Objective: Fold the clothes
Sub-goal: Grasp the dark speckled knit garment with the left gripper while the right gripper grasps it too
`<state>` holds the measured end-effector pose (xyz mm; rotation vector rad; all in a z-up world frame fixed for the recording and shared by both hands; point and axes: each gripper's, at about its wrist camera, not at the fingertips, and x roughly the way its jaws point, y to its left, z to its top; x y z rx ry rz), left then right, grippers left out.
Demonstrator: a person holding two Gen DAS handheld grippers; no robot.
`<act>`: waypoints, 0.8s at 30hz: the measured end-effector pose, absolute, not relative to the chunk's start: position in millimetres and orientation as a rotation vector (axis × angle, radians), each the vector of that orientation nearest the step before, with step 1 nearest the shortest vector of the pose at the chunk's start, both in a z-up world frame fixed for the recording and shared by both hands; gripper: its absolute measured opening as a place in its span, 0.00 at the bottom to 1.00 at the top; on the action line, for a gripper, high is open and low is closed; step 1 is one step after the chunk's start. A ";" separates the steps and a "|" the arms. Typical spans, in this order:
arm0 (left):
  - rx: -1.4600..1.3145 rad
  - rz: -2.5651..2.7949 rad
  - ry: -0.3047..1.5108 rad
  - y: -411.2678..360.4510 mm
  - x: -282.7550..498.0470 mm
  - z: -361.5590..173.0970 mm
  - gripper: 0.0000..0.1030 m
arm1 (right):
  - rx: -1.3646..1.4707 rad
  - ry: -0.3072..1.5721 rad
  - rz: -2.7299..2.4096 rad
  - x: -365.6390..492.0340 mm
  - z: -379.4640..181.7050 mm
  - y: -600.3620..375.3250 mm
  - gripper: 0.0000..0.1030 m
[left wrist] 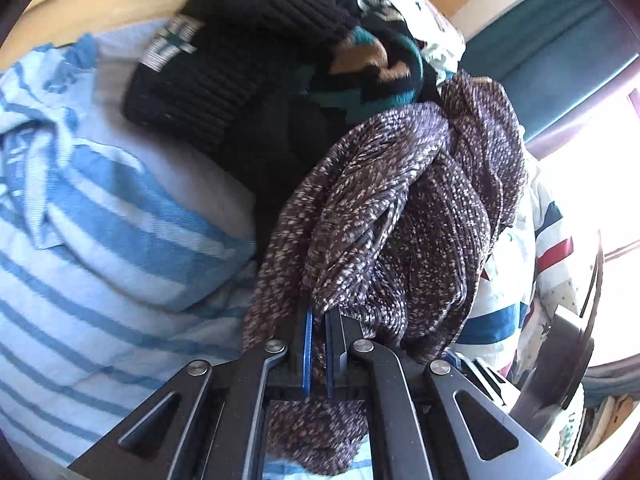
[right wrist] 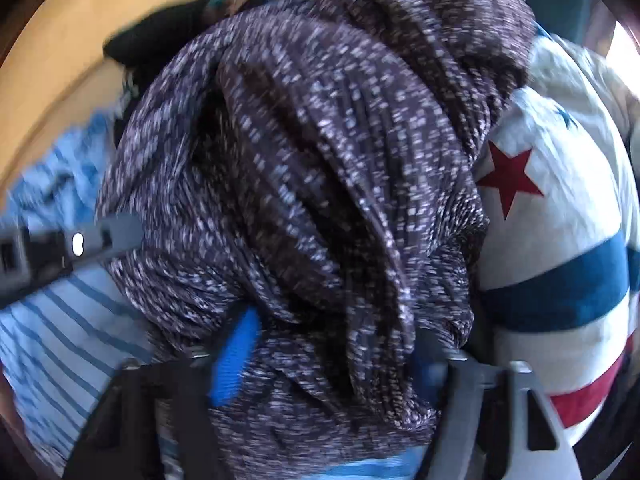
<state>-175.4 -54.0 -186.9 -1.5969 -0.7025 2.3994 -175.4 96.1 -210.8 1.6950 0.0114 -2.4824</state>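
Speckled knit (left wrist: 384,208) (crumpled) between pads

A bunched dark purple knit garment flecked with white (right wrist: 320,184) fills the middle of the right wrist view, blurred. The right gripper (right wrist: 332,344) straddles its lower folds, blue-padded fingers (right wrist: 236,356) apart with fabric between them. Right of the garment lies white cloth with a red star and blue and red bands (right wrist: 560,240); left of it, blue-and-white striped fabric (right wrist: 60,340) and the other gripper's dark arm (right wrist: 80,244).

Blue-striped bedsheet (left wrist: 80,320) carries speckled knit (left wrist: 400,220), black sweater (left wrist: 224,80), star-printed cloth (right wrist: 560,200).
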 end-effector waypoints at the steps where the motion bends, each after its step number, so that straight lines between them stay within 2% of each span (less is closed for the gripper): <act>1: -1.588 2.416 -0.706 -55.8 -171.4 -183.0 0.05 | 1.688 -0.038 -2.477 -173.7 -207.5 98.0 0.34; 2: -1.578 2.429 -0.716 -58.5 -167.1 -178.3 0.04 | 1.679 -0.055 -2.473 -171.2 -202.8 99.8 0.30; 3: -1.566 2.442 -0.730 -61.0 -163.1 -173.6 0.04 | 1.669 -0.071 -2.468 -168.6 -198.0 101.4 0.19; 4: -1.553 2.455 -0.744 -63.9 -158.9 -168.7 0.04 | 1.647 -0.072 -2.466 -164.4 -191.5 101.4 0.13; 9: -1.440 2.659 -0.751 -108.3 -115.8 -133.0 0.00 | 1.491 -0.127 -2.334 -130.8 -155.6 83.0 0.10; 10: -1.431 2.725 -0.748 -121.6 -104.1 -128.0 0.00 | 1.460 -0.160 -2.289 -123.3 -150.2 76.2 0.02; 12: -1.460 2.769 -0.840 -150.8 -83.9 -124.4 0.00 | 1.392 -0.210 -2.171 -107.4 -142.1 53.8 0.02; 15: -1.544 2.834 -0.863 -183.4 -65.8 -124.6 0.00 | 1.369 -0.062 -2.148 -89.5 -136.6 15.4 0.02; 20: -1.582 2.769 -0.947 -179.2 -67.2 -130.9 0.02 | 1.371 -0.036 -2.195 -84.7 -129.7 19.0 0.10; 21: -1.591 2.737 -0.954 -173.3 -71.3 -133.7 0.09 | 1.387 -0.048 -2.220 -82.1 -128.8 20.6 0.19; 22: -1.602 2.696 -0.951 -163.5 -79.7 -137.6 0.17 | 1.404 -0.067 -2.247 -82.2 -126.1 30.4 0.38; 23: -1.611 2.655 -0.946 -153.6 -88.0 -141.4 0.33 | 1.416 -0.093 -2.275 -86.6 -126.2 45.8 0.45; 24: -1.615 2.612 -0.938 -143.0 -96.0 -144.2 0.45 | 1.425 -0.111 -2.312 -90.9 -129.1 54.1 0.47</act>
